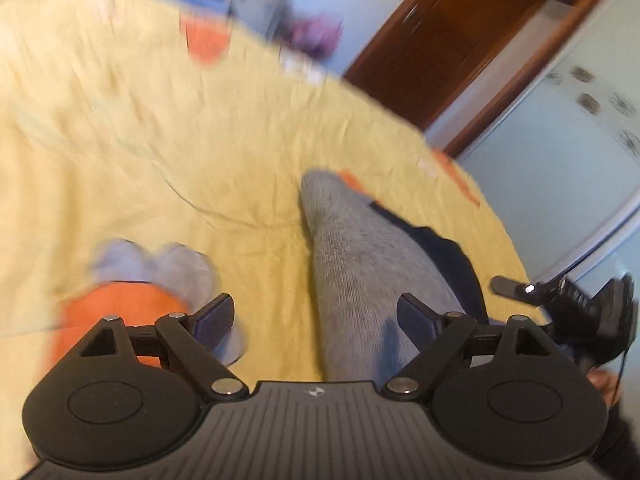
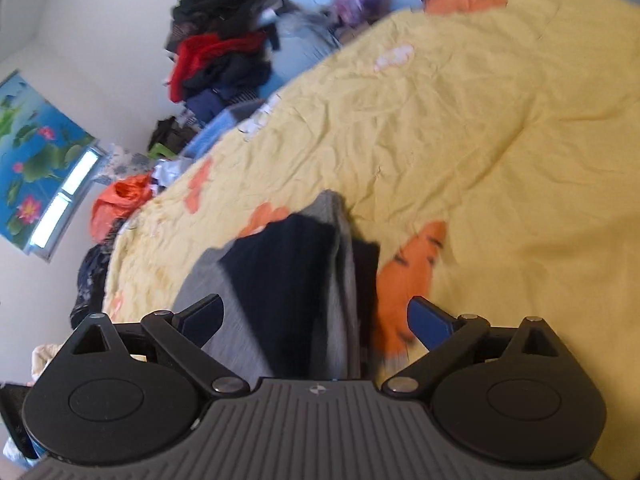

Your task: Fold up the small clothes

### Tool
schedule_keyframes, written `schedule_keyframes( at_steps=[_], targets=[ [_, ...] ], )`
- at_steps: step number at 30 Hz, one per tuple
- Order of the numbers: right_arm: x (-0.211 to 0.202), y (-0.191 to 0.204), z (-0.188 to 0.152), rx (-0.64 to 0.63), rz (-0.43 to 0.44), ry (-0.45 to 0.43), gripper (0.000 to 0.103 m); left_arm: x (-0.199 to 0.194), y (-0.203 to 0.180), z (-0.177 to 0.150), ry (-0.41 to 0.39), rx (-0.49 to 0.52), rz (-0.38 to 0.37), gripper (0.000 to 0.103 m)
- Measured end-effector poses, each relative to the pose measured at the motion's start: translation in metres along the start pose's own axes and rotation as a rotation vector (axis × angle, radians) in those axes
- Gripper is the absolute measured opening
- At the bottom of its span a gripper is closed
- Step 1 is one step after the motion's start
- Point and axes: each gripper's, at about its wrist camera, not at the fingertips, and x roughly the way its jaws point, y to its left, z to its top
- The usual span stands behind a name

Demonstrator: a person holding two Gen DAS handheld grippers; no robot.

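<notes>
a yellow bedspread (image 2: 480, 120) carries everything. near its edge lies the folded garment (image 1: 360, 272), grey knit over a dark navy layer. it looks soft, light and limp, so i would pinch both layers together at a folded edge. the left gripper (image 1: 316, 318) and right gripper (image 2: 316, 320) stand wide apart over it, pads pressing nothing.

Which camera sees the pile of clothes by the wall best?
The right wrist view: the clothes pile shows clearly beyond the yellow bedspread, black and red garments distinct. The left wrist view shows only a blurred strip along its top edge.
</notes>
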Motion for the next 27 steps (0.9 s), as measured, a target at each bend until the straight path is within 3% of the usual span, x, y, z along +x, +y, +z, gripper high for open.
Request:
schedule_keyframes(
  at_steps=[3,6,7,8,9,10,11,13,16,21,23,24,25,27],
  targets=[
    [0.023,0.009,0.004,-0.039,-0.014,0.017,0.099,0.029,-0.006,0.018,0.027,-0.023,-0.049,0.090],
    [0.034,0.015,-0.001,-0.069,0.030,0.046,0.097,0.053,-0.011,0.028,0.104,-0.051,-0.171,0.086],
    [0.035,0.018,-0.003,-0.096,0.039,0.044,0.097,0.059,-0.014,0.029,0.107,-0.040,-0.161,0.066],
    [0.037,0.021,-0.007,-0.130,0.034,0.038,0.091,0.063,-0.019,0.029,0.104,-0.008,-0.121,0.043],
    [0.037,0.024,-0.009,-0.160,0.018,0.027,0.084,0.067,-0.020,0.032,0.115,0.015,-0.105,0.040],
    [0.039,0.026,-0.010,-0.172,0.002,0.034,0.050,0.067,-0.022,0.034,0.112,0.022,-0.090,0.034],
    [0.040,0.026,-0.009,-0.154,0.000,0.047,0.035,0.064,-0.024,0.034,0.107,0.045,-0.088,0.030],
    [0.038,0.027,-0.006,-0.109,0.041,0.051,0.033,0.053,-0.030,0.036,0.089,0.103,-0.064,0.029],
    [0.039,0.048,-0.006,-0.153,0.052,0.040,0.032,0.031,-0.026,0.045,0.062,0.149,-0.048,0.028],
    [0.079,0.079,0.002,-0.112,0.136,0.057,0.032,0.022,0.011,0.081,0.048,0.109,0.048,0.031],
    [0.102,0.086,0.001,-0.107,0.106,0.065,0.035,0.031,0.022,0.083,0.082,0.124,0.075,0.044],
    [0.111,0.087,0.000,-0.108,0.077,0.065,0.038,0.029,0.026,0.080,0.081,0.111,0.072,0.046],
    [0.115,0.087,-0.001,-0.102,0.059,0.057,0.052,0.021,0.029,0.075,0.070,0.095,0.057,0.053],
    [0.107,0.085,-0.007,-0.077,0.053,0.046,0.065,-0.001,0.031,0.058,0.054,0.070,0.017,0.066]
  ],
)
